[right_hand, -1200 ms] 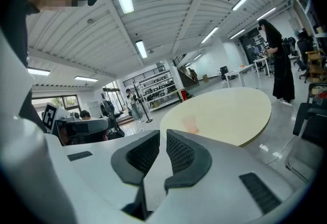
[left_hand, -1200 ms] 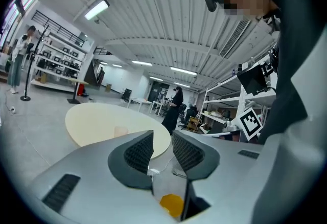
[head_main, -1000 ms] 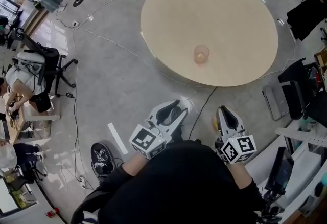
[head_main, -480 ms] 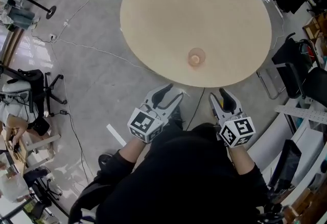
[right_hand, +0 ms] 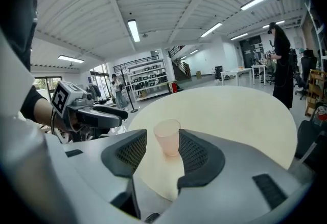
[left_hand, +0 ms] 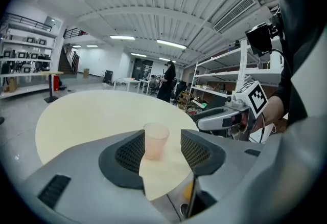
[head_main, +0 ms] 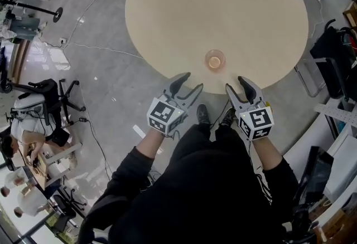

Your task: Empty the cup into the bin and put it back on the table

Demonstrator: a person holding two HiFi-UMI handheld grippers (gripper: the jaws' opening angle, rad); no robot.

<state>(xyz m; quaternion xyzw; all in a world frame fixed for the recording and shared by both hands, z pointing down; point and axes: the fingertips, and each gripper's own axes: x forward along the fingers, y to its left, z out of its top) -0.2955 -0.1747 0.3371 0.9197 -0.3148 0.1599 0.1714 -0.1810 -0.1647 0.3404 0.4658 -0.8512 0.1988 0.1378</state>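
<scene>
Both grippers have come in towards the tabletop [head_main: 223, 3] from lower in the frame. The left gripper [head_main: 191, 82] and right gripper [head_main: 235, 84] now sit right at its lower rim. Their fingers have just been opening: the right pair was closed a second ago and now stands apart, and the left pair has spread wider. Nothing is between either pair.

The cup [head_main: 215, 60] hasn't budged. It stands upright near the lower edge of the tabletop, just above and between the 2 grippers in the head view. This looks like the reach-in, with the pick-up not yet made, and either gripper could take it.

Only the head view shows the gap left to close, with both sets of fingertips short of the cup. The 2 gripper views show the aim instead. Each frames the cup in the gap between its fingers, though it stands further out on the tabletop and is untouched. Each also catches the other gripper at its side edge. No view shows the bin, and I can't tell whether the cup holds anything.
</scene>
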